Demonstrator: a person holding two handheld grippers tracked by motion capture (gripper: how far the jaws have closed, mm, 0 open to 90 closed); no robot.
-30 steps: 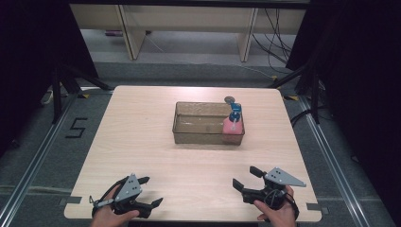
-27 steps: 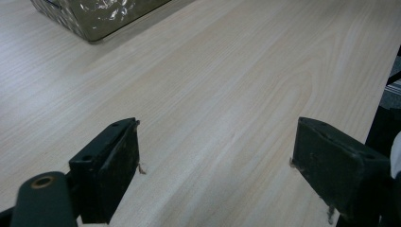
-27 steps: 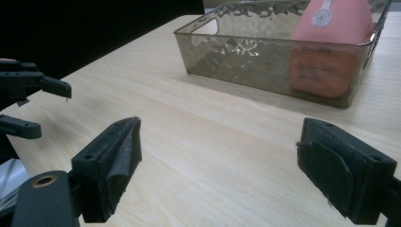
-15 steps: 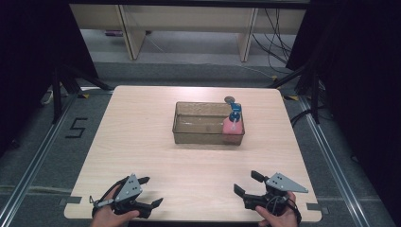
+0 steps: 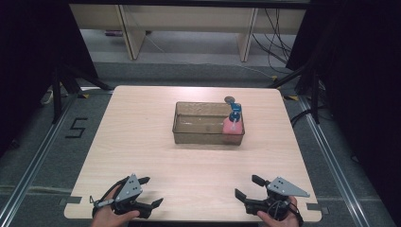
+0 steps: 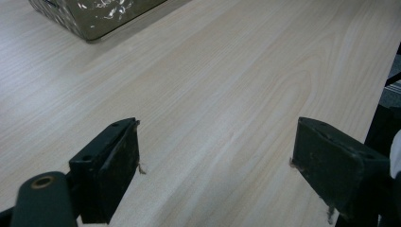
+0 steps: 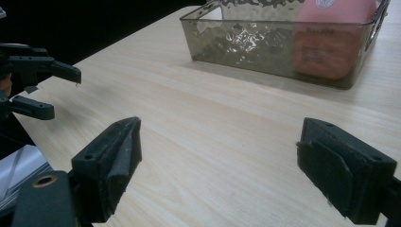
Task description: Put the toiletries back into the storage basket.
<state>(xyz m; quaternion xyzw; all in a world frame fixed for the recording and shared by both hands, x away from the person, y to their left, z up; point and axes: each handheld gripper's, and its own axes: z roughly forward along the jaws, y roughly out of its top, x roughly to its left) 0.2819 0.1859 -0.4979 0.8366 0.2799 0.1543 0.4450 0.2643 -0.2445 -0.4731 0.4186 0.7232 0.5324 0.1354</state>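
Left claw (image 5: 150, 191): near the tabletop's front-left edge, held by a hand (image 5: 108, 215) coming in from the bottom; jaws spread wide, nothing between them, pointing right and slightly forward.
Left claw, own view (image 6: 215, 165): both black jaws well apart over bare wood grain; a corner of the bin at top left, far off.
Right claw (image 5: 248, 187): near the front-right edge, held in the other hand (image 5: 276, 217); jaws apart and empty, aimed left and toward the table's middle; grey three-cornered plate on top.
Right claw, own view (image 7: 217, 165): jaws wide, tabletop between them; the left claw shows at far left, also spread.
Tabletop (image 5: 142, 142): light wood, rounded corners.
Bin (image 5: 208, 124): clear smoky plastic, rectangular, at the tabletop's centre-rear, well apart from both claws.
Pink bottle (image 5: 232, 126): upright in the bin's right end, against the wall; blue cap (image 5: 235, 111) on top.
Pink bottle, right claw's view (image 7: 331, 45): seen through the bin's dimpled wall (image 7: 246, 40).
Small round object (image 5: 229, 99): on the tabletop just behind the bin's rear right corner; too small to identify.
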